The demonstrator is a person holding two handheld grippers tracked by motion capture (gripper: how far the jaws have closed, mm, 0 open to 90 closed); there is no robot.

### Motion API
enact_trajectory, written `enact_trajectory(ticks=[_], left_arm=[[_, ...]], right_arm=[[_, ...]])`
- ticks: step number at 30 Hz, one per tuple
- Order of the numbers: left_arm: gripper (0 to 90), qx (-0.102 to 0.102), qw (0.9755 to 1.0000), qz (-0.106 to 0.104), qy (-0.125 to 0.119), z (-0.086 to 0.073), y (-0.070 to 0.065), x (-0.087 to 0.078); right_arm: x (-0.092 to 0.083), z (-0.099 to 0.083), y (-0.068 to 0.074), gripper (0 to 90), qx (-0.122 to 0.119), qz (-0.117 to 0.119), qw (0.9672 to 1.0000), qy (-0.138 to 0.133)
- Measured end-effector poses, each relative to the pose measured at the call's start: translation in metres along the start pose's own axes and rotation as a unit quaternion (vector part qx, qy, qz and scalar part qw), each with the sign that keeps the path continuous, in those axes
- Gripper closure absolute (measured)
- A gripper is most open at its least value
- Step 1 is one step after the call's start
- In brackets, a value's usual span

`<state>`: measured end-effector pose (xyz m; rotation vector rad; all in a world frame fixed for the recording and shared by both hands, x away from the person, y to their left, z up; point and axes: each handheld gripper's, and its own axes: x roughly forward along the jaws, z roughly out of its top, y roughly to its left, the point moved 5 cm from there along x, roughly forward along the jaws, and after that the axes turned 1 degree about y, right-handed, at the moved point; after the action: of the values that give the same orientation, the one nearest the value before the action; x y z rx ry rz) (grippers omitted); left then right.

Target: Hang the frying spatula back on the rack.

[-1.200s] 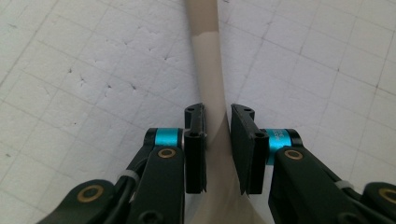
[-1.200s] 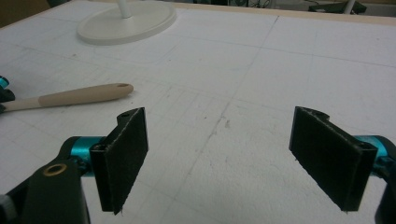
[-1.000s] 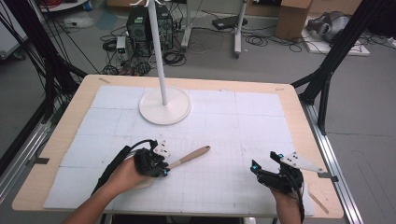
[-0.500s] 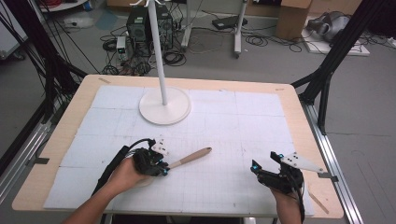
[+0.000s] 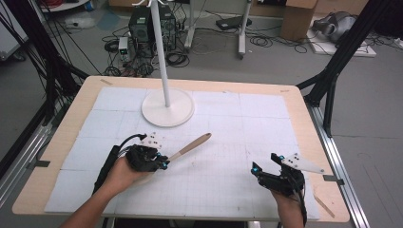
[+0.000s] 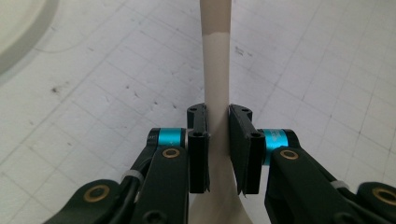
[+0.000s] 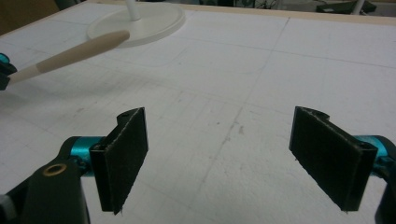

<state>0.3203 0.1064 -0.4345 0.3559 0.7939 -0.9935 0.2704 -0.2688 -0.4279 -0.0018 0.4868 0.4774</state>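
Observation:
A wooden-handled utensil (image 5: 192, 145) with a pale lower part sticks out up and to the right from my left gripper (image 5: 162, 163), which is shut on it. In the left gripper view the two black jaws pinch the pale shaft (image 6: 217, 93), and the handle runs straight away from the camera. The utensil's wide end is hidden under the gripper. My right gripper (image 5: 266, 164) rests low at the front right of the mat, open, with nothing between its pads (image 7: 123, 156). In the right gripper view the utensil (image 7: 74, 53) crosses the upper left.
A white stand with a round base (image 5: 167, 108) and a thin pole (image 5: 160, 47) rises at the back middle of the white gridded mat (image 5: 228, 137). The wooden table edge (image 5: 316, 142) frames the mat. Cables and equipment lie on the floor beyond.

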Motion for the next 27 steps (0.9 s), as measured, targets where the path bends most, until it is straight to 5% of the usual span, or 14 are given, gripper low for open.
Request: enact_trajectory(ticks=[8,14,23,27], left_arm=[[77.7,-0.027,0.9986,-0.008,-0.046,0.003,0.007,-0.015],[77.7,-0.022,0.9971,0.008,-0.073,0.006,0.005,-0.021],[77.7,-0.031,0.9912,0.011,-0.128,0.012,0.001,-0.028],[77.7,-0.016,0.99,0.027,-0.138,0.012,-0.002,-0.028]], right_arm=[[0.015,0.015,0.024,18.5,-0.016,0.039,0.9991,0.005],[0.034,0.035,0.046,18.4,-0.029,0.071,0.9971,0.001],[0.069,0.074,0.087,18.5,-0.052,0.11,0.9926,0.0],[0.079,0.084,0.096,18.5,-0.048,0.12,0.9917,0.0]])
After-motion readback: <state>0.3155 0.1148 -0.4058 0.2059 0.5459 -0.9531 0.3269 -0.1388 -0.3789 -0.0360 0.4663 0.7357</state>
